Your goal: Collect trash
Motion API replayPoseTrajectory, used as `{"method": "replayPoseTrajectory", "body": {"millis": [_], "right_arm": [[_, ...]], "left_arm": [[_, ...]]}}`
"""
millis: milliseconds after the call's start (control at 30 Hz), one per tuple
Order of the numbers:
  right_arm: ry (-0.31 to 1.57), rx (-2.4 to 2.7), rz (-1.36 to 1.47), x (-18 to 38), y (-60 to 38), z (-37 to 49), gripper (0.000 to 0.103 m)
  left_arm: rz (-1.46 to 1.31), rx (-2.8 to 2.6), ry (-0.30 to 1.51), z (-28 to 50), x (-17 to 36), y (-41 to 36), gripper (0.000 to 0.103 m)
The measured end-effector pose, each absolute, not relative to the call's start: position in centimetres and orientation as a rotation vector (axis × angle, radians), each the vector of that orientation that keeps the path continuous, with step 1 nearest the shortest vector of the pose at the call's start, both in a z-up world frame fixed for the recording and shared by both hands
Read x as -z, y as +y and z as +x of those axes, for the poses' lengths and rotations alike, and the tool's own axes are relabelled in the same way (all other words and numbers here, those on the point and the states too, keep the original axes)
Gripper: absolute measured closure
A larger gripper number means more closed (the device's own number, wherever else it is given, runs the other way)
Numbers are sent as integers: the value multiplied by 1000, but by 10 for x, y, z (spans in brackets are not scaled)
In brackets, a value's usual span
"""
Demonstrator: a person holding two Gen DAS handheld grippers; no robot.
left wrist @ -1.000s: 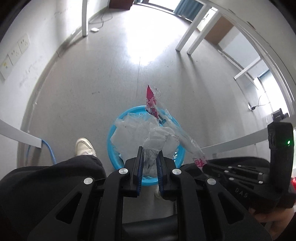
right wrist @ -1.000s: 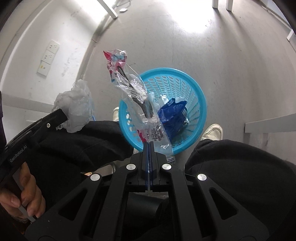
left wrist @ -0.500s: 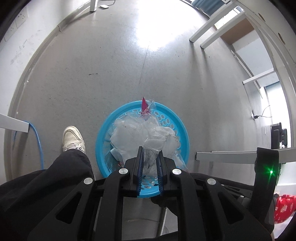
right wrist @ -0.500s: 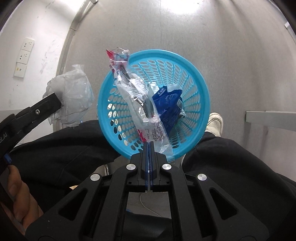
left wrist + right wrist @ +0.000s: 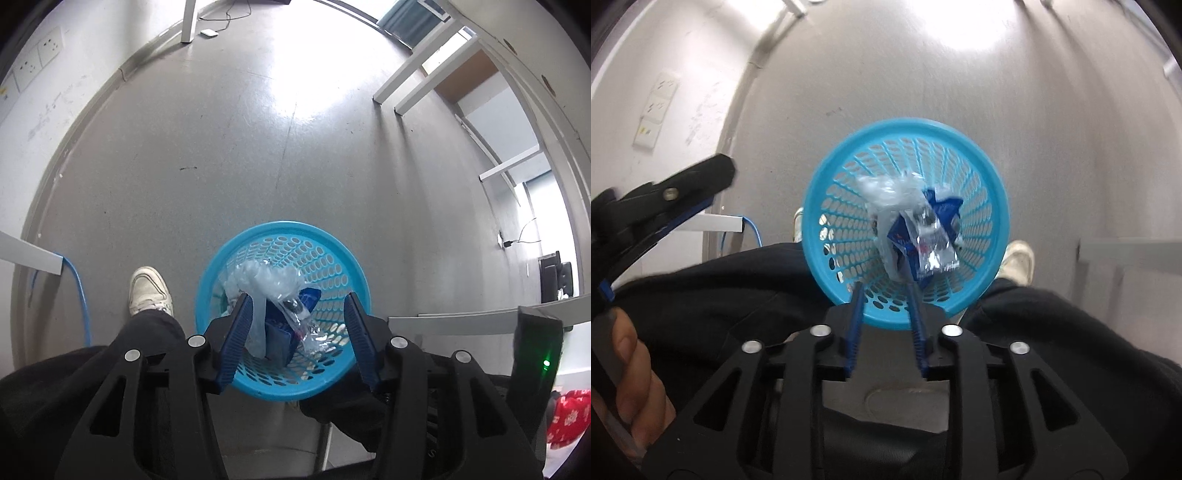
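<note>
A blue mesh basket (image 5: pixel 282 236) stands on the grey floor (image 5: pixel 221 155) between the person's black-trousered legs, a white shoe (image 5: pixel 147 291) to one side and bench legs (image 5: pixel 402 85) well apart. Nothing blocks its mouth. Inside lie the trash: a crumpled clear bag (image 5: pixel 882 192), a blue packet (image 5: pixel 942 206) and a shiny wrapper (image 5: pixel 934 254). The left gripper (image 5: pixel 295 314) and right gripper (image 5: pixel 884 291) hang above the basket, fingers apart and opening, pressing on nothing.
</note>
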State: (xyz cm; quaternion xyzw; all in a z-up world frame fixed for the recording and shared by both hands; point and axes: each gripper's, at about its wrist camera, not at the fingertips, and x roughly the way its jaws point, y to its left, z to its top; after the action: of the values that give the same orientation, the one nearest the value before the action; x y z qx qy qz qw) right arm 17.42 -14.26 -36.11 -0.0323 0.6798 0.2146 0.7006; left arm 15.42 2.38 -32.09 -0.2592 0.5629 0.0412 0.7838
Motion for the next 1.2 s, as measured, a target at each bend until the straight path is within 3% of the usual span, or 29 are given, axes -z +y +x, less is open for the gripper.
{"method": "replayPoseTrajectory", "body": {"millis": [267, 533, 700, 800, 1000, 1200], "right_arm": [[1366, -536, -89, 308, -161, 137, 71], [1261, -534, -114, 261, -177, 119, 53], [1250, -549, -119, 249, -183, 115, 40], [1254, -551, -135, 247, -181, 114, 32], [1260, -562, -154, 247, -177, 119, 11], [1269, -581, -111, 245, -186, 128, 9]], "left_arm": [[-470, -76, 1214, 127, 287, 27, 47], [-301, -5, 1194, 96, 251, 4, 29], [-333, 17, 1174, 78, 235, 3, 13], [-336, 31, 1168, 81, 234, 2, 8], [-307, 18, 1201, 93, 237, 0, 6], [-251, 17, 1250, 100, 247, 0, 6]]}}
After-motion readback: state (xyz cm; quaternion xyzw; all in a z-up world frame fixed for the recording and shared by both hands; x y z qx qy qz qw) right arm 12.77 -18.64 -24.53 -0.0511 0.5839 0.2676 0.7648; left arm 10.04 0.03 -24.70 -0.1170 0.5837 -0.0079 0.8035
